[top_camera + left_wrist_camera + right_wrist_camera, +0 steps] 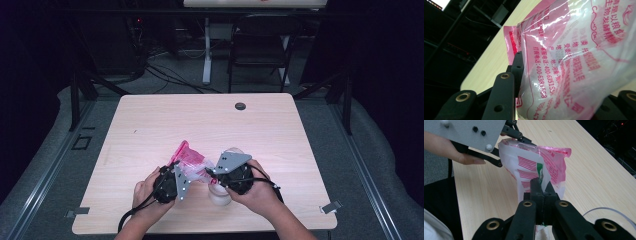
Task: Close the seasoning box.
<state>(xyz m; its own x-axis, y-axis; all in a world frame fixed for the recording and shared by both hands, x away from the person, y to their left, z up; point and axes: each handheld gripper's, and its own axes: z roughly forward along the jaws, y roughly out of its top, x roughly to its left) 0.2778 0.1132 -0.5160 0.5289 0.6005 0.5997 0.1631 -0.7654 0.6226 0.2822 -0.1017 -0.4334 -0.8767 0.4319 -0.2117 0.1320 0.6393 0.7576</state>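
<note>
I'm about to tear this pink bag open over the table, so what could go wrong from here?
1. Both tools pinch thin film: the right tool clamps one edge of the pink bag, the left tool another. Pulling apart could rip it suddenly and spill the contents.
2. The white container sits right below; a jerk might knock it over.
</note>
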